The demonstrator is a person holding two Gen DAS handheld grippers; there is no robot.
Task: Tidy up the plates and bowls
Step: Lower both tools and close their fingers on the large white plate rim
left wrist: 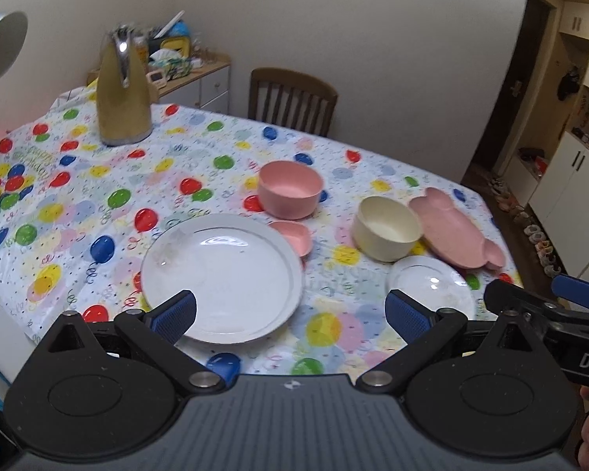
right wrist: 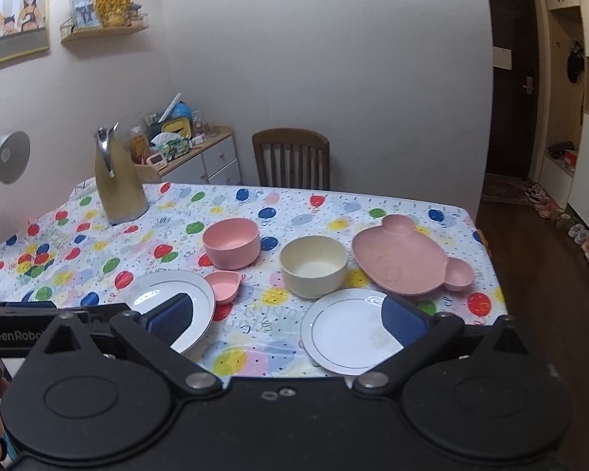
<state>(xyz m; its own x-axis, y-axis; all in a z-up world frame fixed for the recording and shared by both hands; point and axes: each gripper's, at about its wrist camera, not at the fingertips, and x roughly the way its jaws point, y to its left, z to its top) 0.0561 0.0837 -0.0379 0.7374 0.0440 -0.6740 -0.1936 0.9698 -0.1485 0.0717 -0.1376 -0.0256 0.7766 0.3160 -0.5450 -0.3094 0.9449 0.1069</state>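
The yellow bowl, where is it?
In the right wrist view the yellow bowl stands mid-table, between the pink bowl and the bear-shaped pink plate, behind the small white plate.

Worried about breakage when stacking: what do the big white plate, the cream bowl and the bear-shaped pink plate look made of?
Big white plate: likely glazed ceramic, given its glossy glare and thin rim line. Cream bowl: matte, thick-walled, probably plastic or fibre composite. Bear-shaped pink plate: same dull finish, probably the same material.

On the worktop point(right wrist: 333, 204), two bowls point(right wrist: 231, 247) are set behind two plates point(right wrist: 349, 333) — a divided plate point(right wrist: 408, 259) at right, a jug point(right wrist: 117, 188) far left.
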